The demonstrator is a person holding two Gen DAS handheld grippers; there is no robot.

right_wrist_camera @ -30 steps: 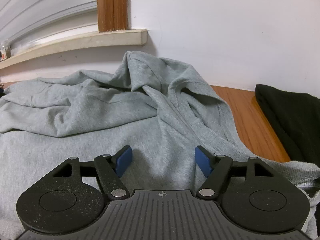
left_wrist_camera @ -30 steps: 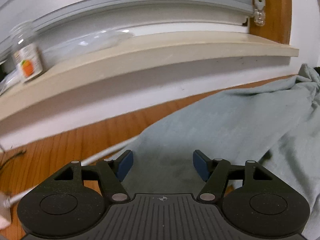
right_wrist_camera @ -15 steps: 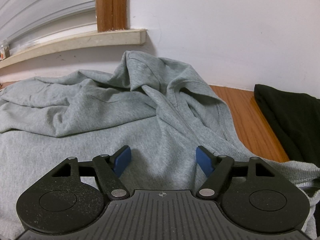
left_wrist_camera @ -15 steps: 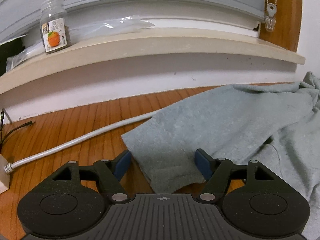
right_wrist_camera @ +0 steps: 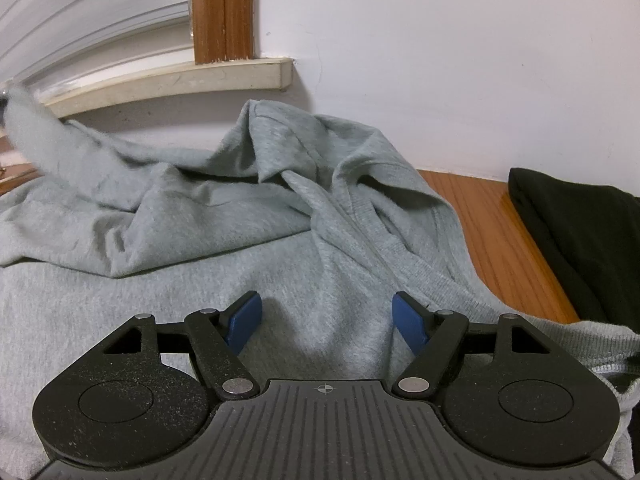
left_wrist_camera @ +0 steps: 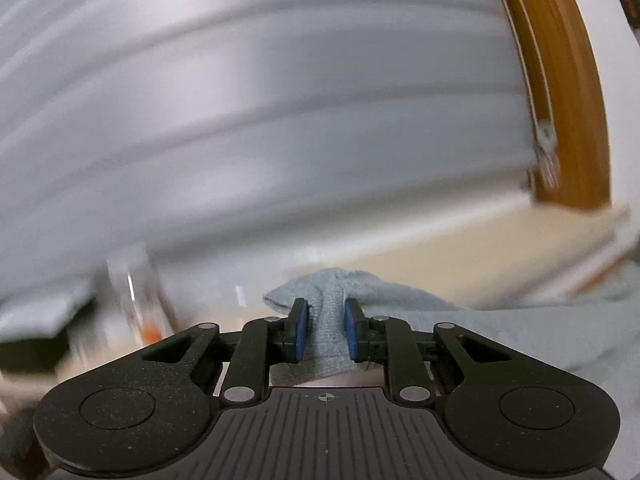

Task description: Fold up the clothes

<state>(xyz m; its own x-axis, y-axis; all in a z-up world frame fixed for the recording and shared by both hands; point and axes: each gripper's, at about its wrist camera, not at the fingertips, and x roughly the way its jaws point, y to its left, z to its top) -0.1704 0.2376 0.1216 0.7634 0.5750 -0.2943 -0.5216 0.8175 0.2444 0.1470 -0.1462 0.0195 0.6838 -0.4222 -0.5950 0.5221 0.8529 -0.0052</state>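
the left gripper (left_wrist_camera: 325, 330) is closing on a grey sweatshirt (right_wrist_camera: 248, 232) sleeve; only the right view shows the right gripper (right_wrist_camera: 327, 320) spread wide above the sweatshirt's body, beside a black garment (right_wrist_camera: 580, 232).

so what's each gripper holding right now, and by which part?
The left gripper is closing on the grey garment, pinching a bunched end of it, probably a sleeve, between its pads. The right gripper is open above the fabric, holding nothing.
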